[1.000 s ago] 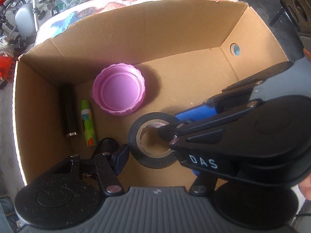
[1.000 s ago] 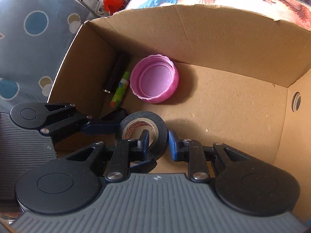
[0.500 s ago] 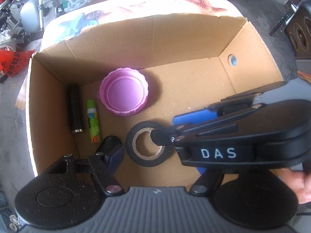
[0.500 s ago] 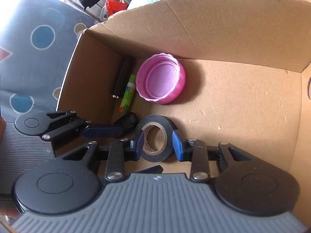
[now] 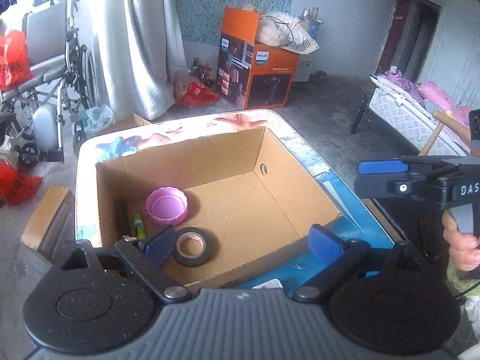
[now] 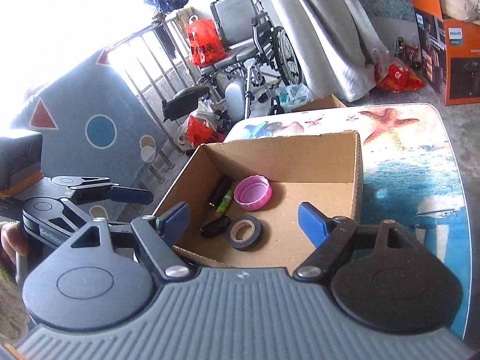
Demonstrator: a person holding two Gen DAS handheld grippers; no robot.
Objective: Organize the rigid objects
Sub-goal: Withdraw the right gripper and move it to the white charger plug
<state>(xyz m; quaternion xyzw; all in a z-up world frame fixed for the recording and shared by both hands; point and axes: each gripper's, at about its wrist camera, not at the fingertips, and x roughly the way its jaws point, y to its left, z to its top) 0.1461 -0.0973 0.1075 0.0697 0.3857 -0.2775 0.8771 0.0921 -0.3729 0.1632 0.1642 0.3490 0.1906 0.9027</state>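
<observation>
My left gripper [image 5: 243,241] and right gripper [image 6: 244,217] both empty, jaws opening; black tape roll [image 5: 192,246] lies lower centre inside cardboard box [image 5: 192,162].

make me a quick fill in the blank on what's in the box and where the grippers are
1. The black tape roll lies flat on the floor of the cardboard ____.
2. The open-side-up lid beyond the tape is coloured ____.
3. The green stick lies between the lid and a ____ cylinder by the wall.
4. The right gripper and left gripper hold ____, their jaws opening.

Missing words: box; pink; black; nothing
</observation>
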